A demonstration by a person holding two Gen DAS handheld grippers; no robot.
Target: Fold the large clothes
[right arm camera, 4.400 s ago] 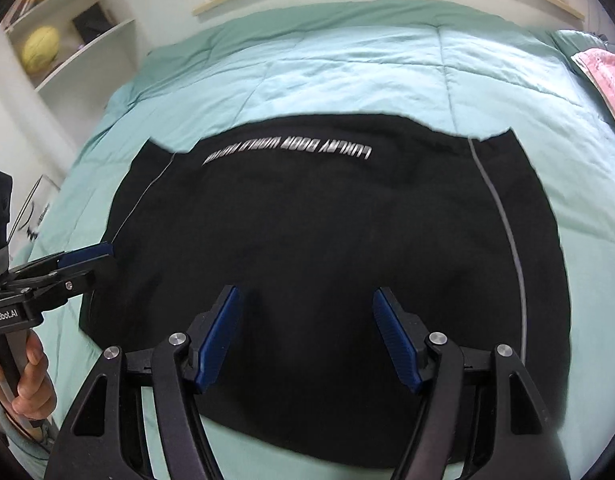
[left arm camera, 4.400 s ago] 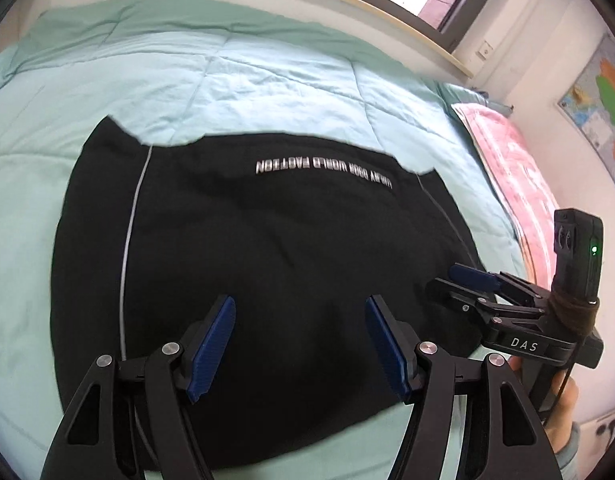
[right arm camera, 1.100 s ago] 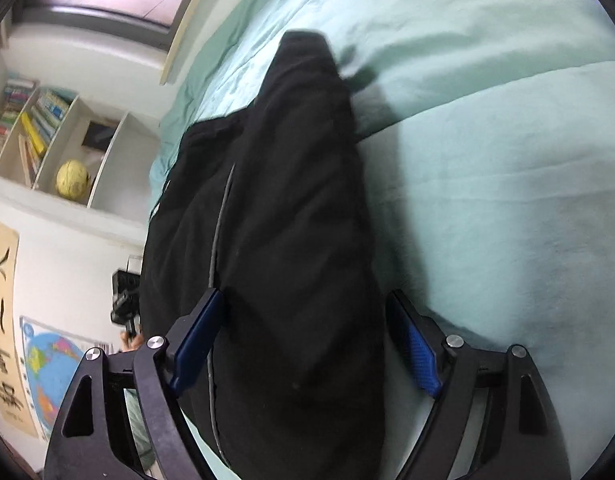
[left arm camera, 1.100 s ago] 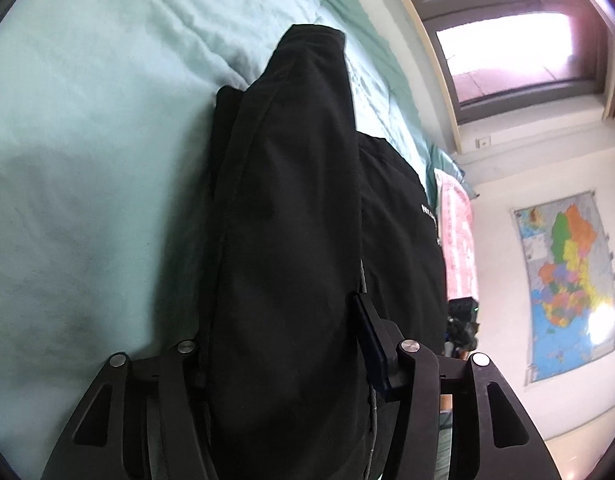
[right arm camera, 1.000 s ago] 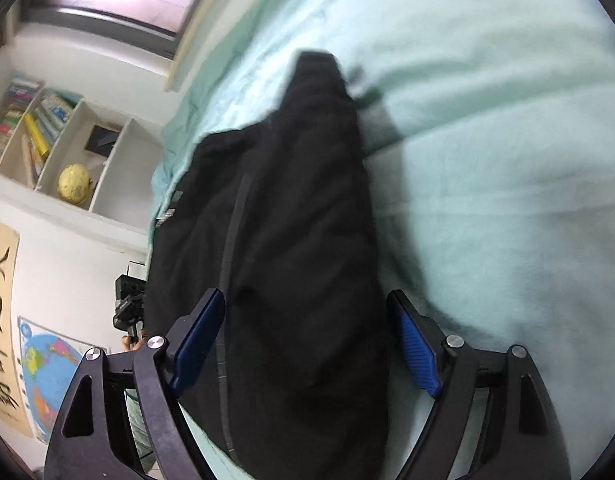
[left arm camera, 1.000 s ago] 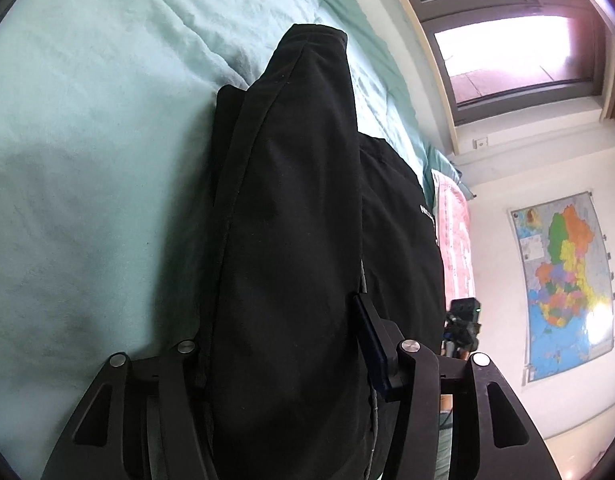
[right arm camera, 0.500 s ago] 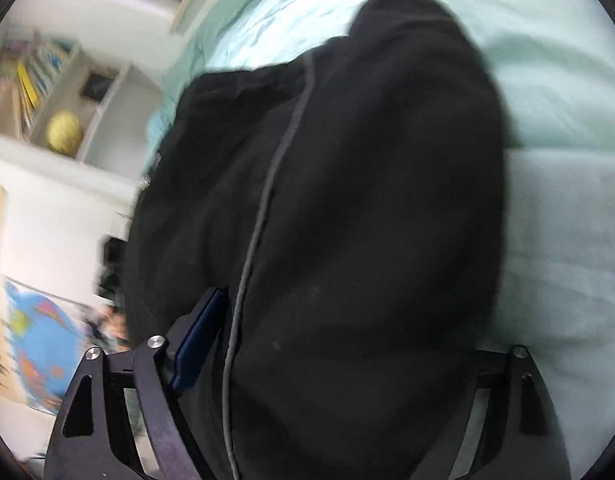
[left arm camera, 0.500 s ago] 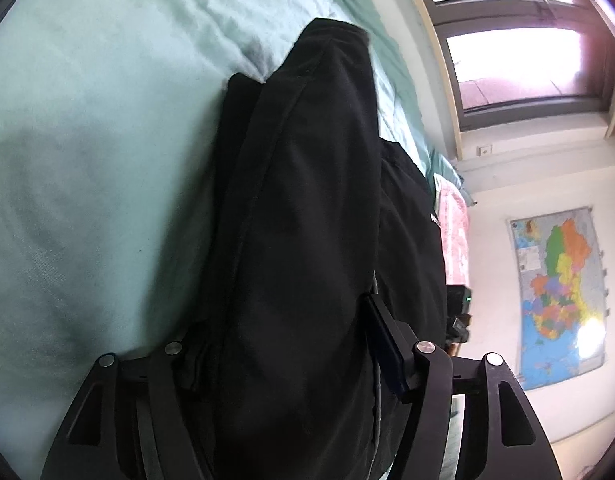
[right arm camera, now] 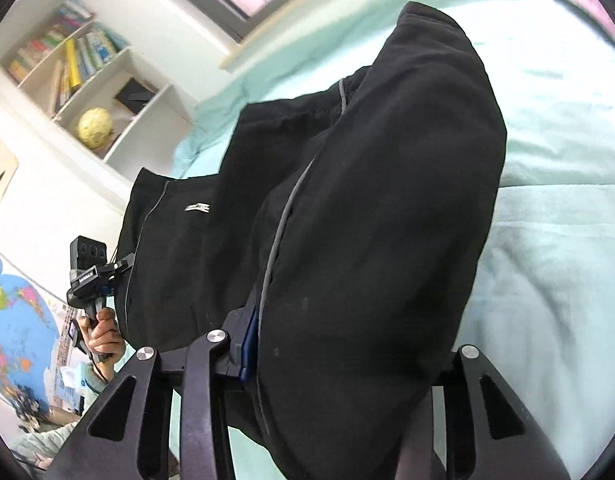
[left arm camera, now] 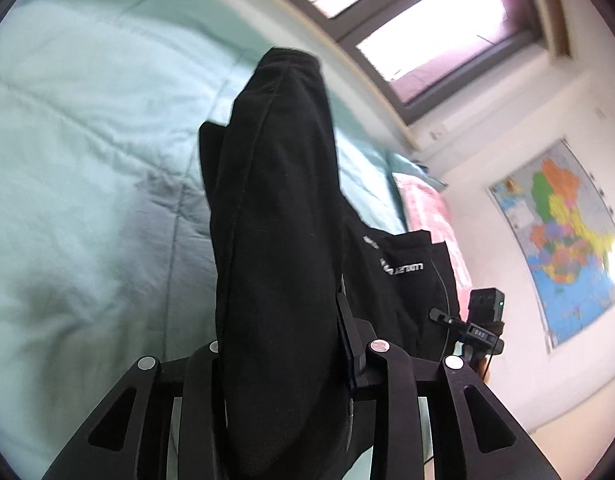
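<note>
A large black garment [left arm camera: 275,240] with a thin grey stripe and white lettering [left arm camera: 403,269] hangs between my two grippers above the mint-green bed. My left gripper [left arm camera: 281,344] is shut on one side of it, the cloth draped over its fingers. My right gripper [right arm camera: 347,340] is shut on the other side [right arm camera: 379,200], its fingers largely hidden by cloth. The right gripper shows in the left wrist view [left arm camera: 459,326]. The left gripper shows in the right wrist view [right arm camera: 107,272], clamped on the garment's edge.
The mint-green quilt [left arm camera: 87,160] spreads under the garment. A pink pillow [left arm camera: 427,208] lies at the bed's far side near a wall map [left arm camera: 563,240]. A white bookshelf [right arm camera: 95,92] with a yellow ball stands beside the bed. A window [left arm camera: 427,32] is behind.
Both grippers, which were open over the flat garment, have closed on its sides. Over the last second they have lifted it off the bed, so more of it hangs between them.
</note>
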